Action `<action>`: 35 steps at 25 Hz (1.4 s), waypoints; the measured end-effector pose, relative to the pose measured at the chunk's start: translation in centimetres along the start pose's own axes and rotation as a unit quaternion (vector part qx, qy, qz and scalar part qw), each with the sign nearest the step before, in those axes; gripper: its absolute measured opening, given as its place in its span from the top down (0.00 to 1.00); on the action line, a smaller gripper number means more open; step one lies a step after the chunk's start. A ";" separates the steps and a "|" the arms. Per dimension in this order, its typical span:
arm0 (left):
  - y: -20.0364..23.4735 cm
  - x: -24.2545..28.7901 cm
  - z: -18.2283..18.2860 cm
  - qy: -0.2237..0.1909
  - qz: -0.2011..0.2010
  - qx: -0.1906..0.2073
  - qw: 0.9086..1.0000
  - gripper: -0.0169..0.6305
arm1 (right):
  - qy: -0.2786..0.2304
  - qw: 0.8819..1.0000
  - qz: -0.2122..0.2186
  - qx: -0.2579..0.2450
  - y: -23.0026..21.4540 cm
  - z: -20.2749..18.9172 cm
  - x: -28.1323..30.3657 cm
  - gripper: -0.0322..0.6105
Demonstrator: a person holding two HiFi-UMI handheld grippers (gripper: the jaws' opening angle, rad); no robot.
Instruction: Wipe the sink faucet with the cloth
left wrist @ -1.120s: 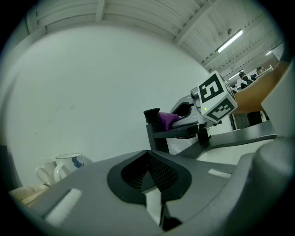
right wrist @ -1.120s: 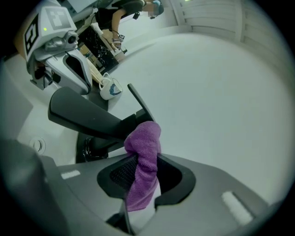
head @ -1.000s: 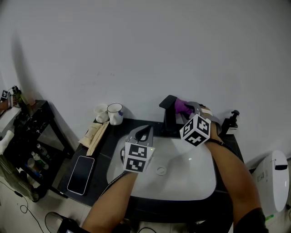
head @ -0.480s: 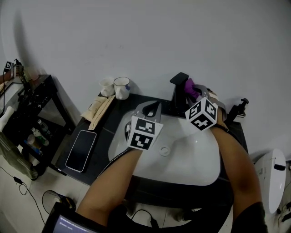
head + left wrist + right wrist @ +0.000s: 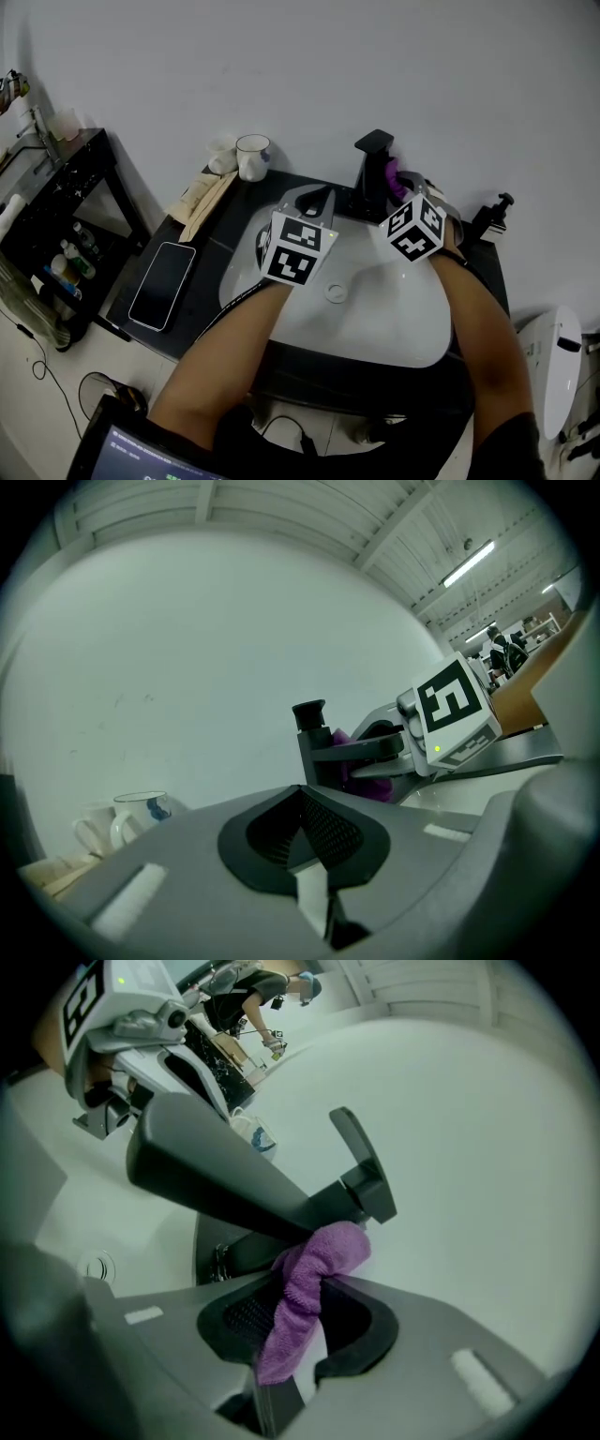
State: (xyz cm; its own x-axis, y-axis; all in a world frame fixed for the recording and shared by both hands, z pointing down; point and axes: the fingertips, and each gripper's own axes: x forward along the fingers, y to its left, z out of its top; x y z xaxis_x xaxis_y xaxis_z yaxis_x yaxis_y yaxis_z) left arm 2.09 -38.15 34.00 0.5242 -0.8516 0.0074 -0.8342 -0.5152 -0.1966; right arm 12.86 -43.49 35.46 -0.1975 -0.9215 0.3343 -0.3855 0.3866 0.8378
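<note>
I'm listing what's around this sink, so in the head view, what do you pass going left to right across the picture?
Black shelf → phone → mug → left claw → faucet → pump bottle.

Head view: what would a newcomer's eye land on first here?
The purple cloth, pinched in the right gripper and held against the black faucet behind the white sink. Next, the left gripper, shut and empty over the sink, and a phone on the dark counter to its left.
</note>
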 end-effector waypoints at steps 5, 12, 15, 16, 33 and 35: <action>0.2 -0.2 -0.2 0.000 0.002 -0.001 1.000 0.95 | -0.006 1.000 0.027 -0.004 2.7 -0.5 0.3 0.78; 0.4 -0.3 -0.5 0.003 0.007 -0.005 1.000 0.95 | -0.008 0.998 0.062 -0.012 6.3 -1.2 0.4 0.78; 0.6 -0.3 -0.3 -0.001 0.011 -0.008 1.000 0.95 | -0.016 0.998 0.053 0.003 6.3 -0.8 -0.7 0.78; 0.8 -0.4 -0.2 -0.004 0.013 -0.009 1.000 0.95 | -0.023 0.998 0.050 0.014 6.3 -0.5 -1.4 0.78; 7.5 -5.1 3.1 -0.077 0.094 -0.077 0.990 0.95 | -0.147 0.826 0.069 0.540 7.2 5.1 -6.2 0.77; 8.3 -5.5 3.4 -0.083 0.104 -0.083 0.988 0.95 | -0.144 0.780 0.049 0.607 7.1 4.9 -5.2 0.77</action>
State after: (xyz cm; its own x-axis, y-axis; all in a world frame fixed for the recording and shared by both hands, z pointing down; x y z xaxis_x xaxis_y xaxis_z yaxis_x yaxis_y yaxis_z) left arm -7.09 -37.39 29.00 0.3470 -0.9205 -0.1797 -0.9365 -0.3506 -0.0127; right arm 6.74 -35.81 37.54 -0.4061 -0.9069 0.1128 -0.8910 0.3654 -0.2695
